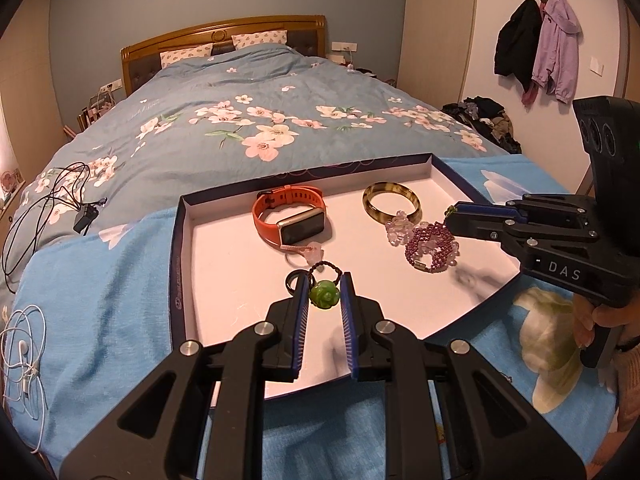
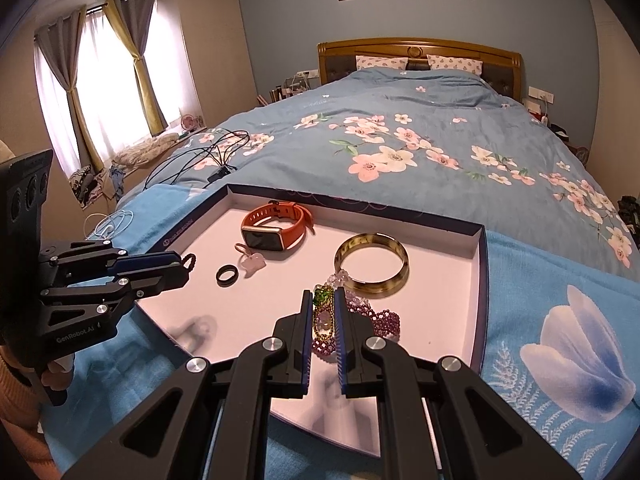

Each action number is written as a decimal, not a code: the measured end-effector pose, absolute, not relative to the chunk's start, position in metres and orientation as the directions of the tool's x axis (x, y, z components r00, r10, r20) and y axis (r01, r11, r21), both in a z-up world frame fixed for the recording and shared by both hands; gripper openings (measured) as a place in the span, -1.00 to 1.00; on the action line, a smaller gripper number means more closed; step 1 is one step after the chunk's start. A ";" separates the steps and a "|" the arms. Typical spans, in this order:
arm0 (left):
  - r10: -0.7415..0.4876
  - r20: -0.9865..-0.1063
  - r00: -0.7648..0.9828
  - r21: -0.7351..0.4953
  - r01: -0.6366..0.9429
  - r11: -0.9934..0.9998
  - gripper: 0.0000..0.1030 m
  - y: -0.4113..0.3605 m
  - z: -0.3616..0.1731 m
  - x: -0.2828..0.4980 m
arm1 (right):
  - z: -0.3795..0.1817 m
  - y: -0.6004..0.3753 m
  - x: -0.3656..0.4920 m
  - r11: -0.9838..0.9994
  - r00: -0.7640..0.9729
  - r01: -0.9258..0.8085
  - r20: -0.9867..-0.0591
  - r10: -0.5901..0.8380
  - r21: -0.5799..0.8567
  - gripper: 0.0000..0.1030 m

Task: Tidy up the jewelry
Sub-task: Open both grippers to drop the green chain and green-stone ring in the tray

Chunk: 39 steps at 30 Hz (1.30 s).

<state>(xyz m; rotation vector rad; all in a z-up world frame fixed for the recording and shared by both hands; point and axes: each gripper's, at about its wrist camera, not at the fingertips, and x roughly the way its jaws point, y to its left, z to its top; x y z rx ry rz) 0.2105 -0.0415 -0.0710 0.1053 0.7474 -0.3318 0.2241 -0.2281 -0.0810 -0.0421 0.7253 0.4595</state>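
1. The tray [image 1: 182,280] lies on the bed [image 1: 240,92]; its floor is pale, its walls dark.
2. The left gripper [image 1: 325,295] pinches a green flower bead [image 1: 324,295] on a dark beaded loop, held above the tray's near part.
3. The right gripper [image 2: 323,312] is closed on a gold-rimmed pendant [image 2: 324,320] with green stones on top, over the purple beads [image 2: 384,322].
4. In the tray: an orange watch [image 1: 288,218], an amber bangle [image 1: 391,201], a black ring [image 2: 227,274], a pink charm [image 2: 253,262] (shape unclear) and clear beads [image 1: 400,226].
5. The pendant's lower part is hidden between the fingers; the purple beads lie partly behind the gripper.
6. Cables [image 1: 44,204] lie on the quilt.
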 end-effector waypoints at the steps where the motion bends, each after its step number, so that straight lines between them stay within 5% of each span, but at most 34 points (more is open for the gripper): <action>1: -0.256 -0.683 0.684 -0.022 0.332 0.943 -0.68 -0.042 -0.072 0.212 | -0.082 -0.228 0.225 0.901 0.653 -0.417 -0.650 0.389 0.120 -0.83; 31: -0.230 -0.741 0.630 -0.027 0.314 0.949 -0.67 -0.052 -0.097 0.253 | -0.096 -0.232 0.241 0.915 0.622 -0.373 -0.690 0.371 0.156 -0.78; 39: -0.227 -0.720 0.655 -0.020 0.307 0.951 -0.33 -0.049 -0.092 0.247 | -0.087 -0.237 0.234 0.913 0.642 -0.370 -0.664 0.383 0.170 -0.62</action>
